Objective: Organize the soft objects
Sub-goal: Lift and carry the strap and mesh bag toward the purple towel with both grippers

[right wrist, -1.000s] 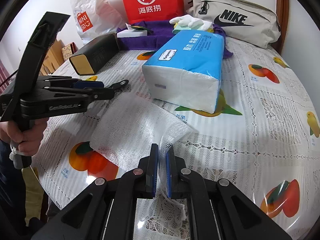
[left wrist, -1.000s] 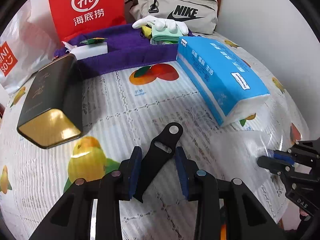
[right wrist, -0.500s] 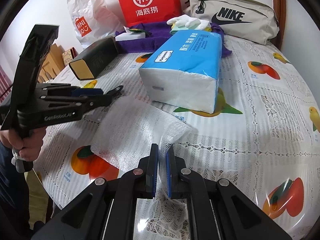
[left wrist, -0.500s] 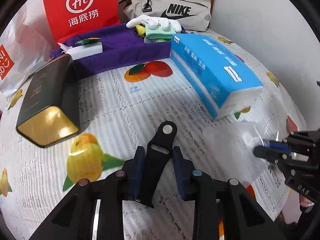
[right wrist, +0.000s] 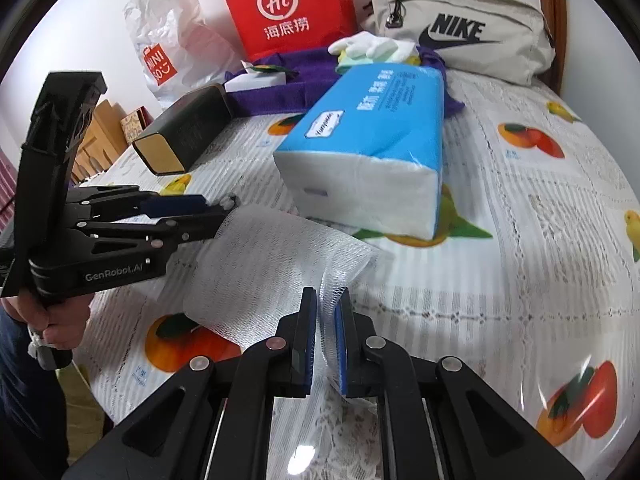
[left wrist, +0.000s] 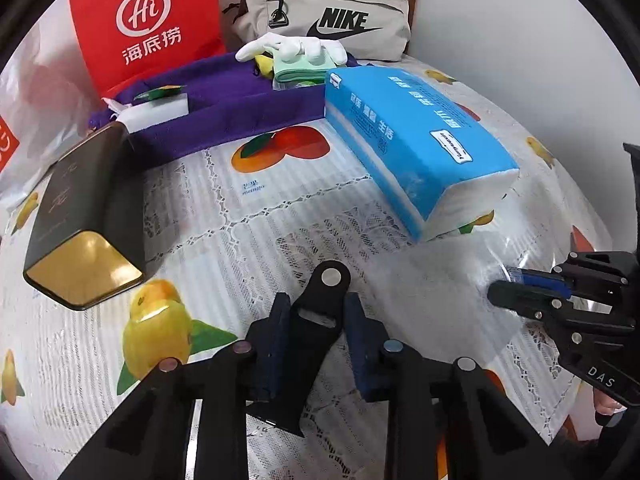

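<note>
A white mesh foam sheet (right wrist: 276, 264) lies loosely folded on the fruit-print tablecloth in front of the blue tissue pack (right wrist: 376, 136). My right gripper (right wrist: 326, 312) is shut on the sheet's near edge. My left gripper (left wrist: 314, 312) is shut on a flat black clip-like piece (left wrist: 308, 332) and hovers just above the cloth. In the right wrist view the left gripper (right wrist: 216, 216) sits at the sheet's left edge. In the left wrist view the sheet (left wrist: 432, 288) looks faint and the right gripper (left wrist: 504, 288) is at far right.
At the back lie a purple towel (left wrist: 240, 108), a white glove (left wrist: 288, 46), a green cloth (left wrist: 296, 74), a white sponge (left wrist: 156, 112), a beige Nike bag (left wrist: 332, 20) and a red bag (left wrist: 148, 24). A dark box (left wrist: 80, 216) lies left.
My left gripper has moved right, closer to the sheet's left edge. My right gripper still holds the sheet, which has shifted slightly.
</note>
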A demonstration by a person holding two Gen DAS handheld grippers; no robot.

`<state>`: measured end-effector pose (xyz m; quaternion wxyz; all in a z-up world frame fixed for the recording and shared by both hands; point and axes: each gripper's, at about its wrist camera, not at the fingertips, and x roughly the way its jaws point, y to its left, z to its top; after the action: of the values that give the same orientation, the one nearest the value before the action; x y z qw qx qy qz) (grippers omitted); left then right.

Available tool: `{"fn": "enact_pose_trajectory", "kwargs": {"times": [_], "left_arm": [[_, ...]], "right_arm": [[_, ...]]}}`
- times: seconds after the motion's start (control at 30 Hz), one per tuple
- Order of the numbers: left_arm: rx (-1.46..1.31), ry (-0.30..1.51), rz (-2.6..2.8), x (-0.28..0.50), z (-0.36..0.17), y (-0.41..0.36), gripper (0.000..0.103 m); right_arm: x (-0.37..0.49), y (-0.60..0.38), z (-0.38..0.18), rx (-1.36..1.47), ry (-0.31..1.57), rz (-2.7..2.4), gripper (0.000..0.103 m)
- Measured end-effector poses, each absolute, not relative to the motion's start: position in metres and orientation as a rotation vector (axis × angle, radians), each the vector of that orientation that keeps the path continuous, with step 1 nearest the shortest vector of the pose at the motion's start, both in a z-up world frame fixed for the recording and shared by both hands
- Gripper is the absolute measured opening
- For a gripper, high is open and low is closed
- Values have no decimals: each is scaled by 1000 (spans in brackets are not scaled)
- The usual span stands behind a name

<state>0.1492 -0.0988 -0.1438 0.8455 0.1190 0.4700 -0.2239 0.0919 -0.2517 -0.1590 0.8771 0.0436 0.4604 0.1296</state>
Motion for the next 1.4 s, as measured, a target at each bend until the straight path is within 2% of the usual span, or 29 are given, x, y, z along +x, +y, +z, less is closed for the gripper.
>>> {"fn": "enact_pose_trajectory", "kwargs": {"times": [0.27,0.8,1.4], "left_arm": [[188,984,-467,147,-133,-84,25],[112,902,-453,161,-72,-64,25],[48,866,-333,250,-26,-45,25]], "right_arm": [[88,-257,-148,120,941,280,4],[81,-243,-67,68,819,372,4],[178,-255,-31,42,794,356,4]]}}
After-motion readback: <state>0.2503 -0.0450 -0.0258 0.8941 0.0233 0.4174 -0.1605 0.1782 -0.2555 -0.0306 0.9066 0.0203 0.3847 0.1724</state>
